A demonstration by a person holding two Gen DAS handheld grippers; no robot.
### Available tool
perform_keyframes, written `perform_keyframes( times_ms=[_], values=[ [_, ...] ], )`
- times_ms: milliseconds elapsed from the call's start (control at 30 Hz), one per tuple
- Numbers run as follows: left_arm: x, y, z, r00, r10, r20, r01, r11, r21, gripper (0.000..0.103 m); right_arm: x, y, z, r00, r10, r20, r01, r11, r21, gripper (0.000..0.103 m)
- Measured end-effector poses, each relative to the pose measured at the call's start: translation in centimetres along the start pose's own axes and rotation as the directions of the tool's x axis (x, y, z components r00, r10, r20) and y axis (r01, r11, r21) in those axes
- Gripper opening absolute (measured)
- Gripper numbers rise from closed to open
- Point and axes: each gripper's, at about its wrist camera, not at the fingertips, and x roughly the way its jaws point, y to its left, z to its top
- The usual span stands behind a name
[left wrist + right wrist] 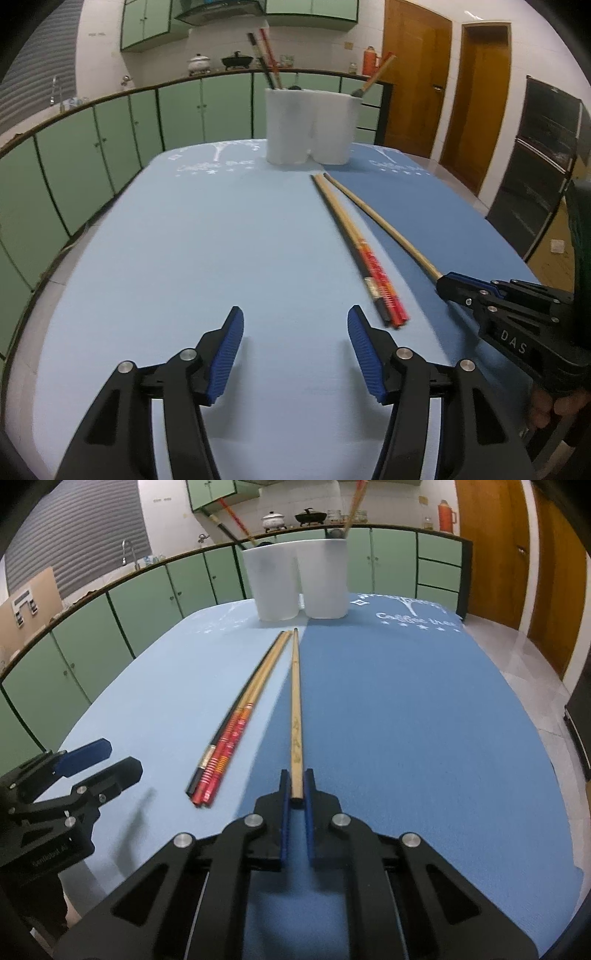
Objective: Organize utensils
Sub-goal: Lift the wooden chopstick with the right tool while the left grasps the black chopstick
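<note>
Wooden chopstick [295, 709] is lying on the blue tablecloth [406, 720], its near end being clamped by the right gripper [296, 790], while the left gripper [295, 325] is hovering open beside the bundled chopsticks [354, 247].

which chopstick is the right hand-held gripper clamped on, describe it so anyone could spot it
Start at the white two-cup holder at the far end of the blue table. In front of it lie a tight bundle of chopsticks and, just right of them, a single chopstick. It is plain pale wood with no red or black, its near end between the right hand-held gripper pads.
</note>
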Motion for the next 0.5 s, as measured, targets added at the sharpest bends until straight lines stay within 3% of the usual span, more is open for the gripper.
perform_keyframes(
  times_ms=[500],
  values=[
    [1.6, -3.3, -0.4, 0.998, 0.003, -0.067, 0.001, 0.998, 0.057, 0.059, -0.7, -2.0, -0.6, 1.000, 0.003, 0.009, -0.004, 0.998, 0.059, 0.006]
  ],
)
